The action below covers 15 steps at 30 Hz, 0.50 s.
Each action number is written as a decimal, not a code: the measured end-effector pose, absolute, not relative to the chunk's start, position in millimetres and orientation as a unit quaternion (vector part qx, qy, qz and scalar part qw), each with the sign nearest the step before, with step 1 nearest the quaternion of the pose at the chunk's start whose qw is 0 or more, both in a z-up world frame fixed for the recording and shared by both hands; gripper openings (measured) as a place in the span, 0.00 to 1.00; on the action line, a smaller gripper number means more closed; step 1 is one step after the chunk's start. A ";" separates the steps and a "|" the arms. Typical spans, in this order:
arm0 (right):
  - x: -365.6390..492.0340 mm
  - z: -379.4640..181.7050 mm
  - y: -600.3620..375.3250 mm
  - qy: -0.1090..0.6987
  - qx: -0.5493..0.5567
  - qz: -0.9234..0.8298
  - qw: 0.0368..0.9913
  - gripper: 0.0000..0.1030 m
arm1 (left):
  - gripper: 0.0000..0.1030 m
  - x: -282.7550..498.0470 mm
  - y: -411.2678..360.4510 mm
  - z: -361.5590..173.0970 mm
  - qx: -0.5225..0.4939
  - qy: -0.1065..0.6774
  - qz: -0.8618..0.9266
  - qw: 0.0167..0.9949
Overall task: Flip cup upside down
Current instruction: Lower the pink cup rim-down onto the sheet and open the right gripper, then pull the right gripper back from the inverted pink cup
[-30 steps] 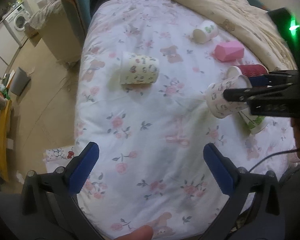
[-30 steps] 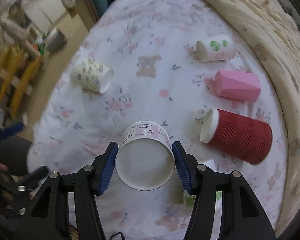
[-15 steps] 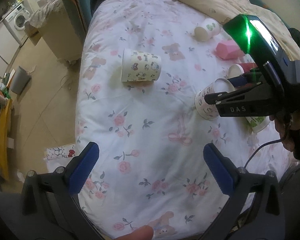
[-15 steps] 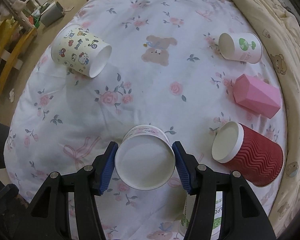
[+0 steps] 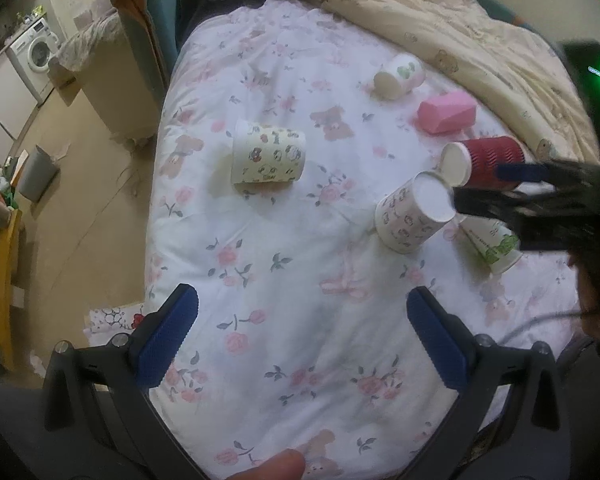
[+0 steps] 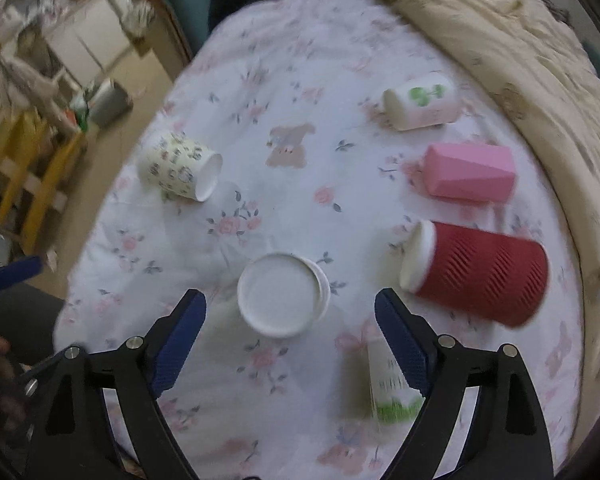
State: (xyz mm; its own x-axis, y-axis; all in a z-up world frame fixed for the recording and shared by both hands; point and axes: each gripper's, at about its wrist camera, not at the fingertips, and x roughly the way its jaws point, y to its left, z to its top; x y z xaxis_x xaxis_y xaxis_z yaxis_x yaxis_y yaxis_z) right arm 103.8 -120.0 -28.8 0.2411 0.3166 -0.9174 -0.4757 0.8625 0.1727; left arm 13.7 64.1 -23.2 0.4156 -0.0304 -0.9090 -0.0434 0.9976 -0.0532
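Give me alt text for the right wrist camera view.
The right gripper hangs open over a floral bedspread, its blue fingers apart from a white paper cup standing base-up. Four more cups lie on their sides around it.

No readable text is showing in either view. The green-leaf cup (image 6: 394, 390) lying by the right fingers is carrying a few lines of green print, but they are blurring past reading. The other cups are showing only pictures and patterns, no words or numbers.
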 end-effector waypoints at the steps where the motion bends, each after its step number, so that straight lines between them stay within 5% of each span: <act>1: 98.8 -23.6 -122.3 0.559 -0.065 0.251 0.788 0.89 | 1.00 13.4 64.1 -21.7 -0.034 0.537 0.005 0.843; 15: 6.6 22.0 -188.2 0.451 0.019 0.172 0.876 0.96 | 1.00 -4.6 65.8 7.9 -0.078 0.465 0.008 0.882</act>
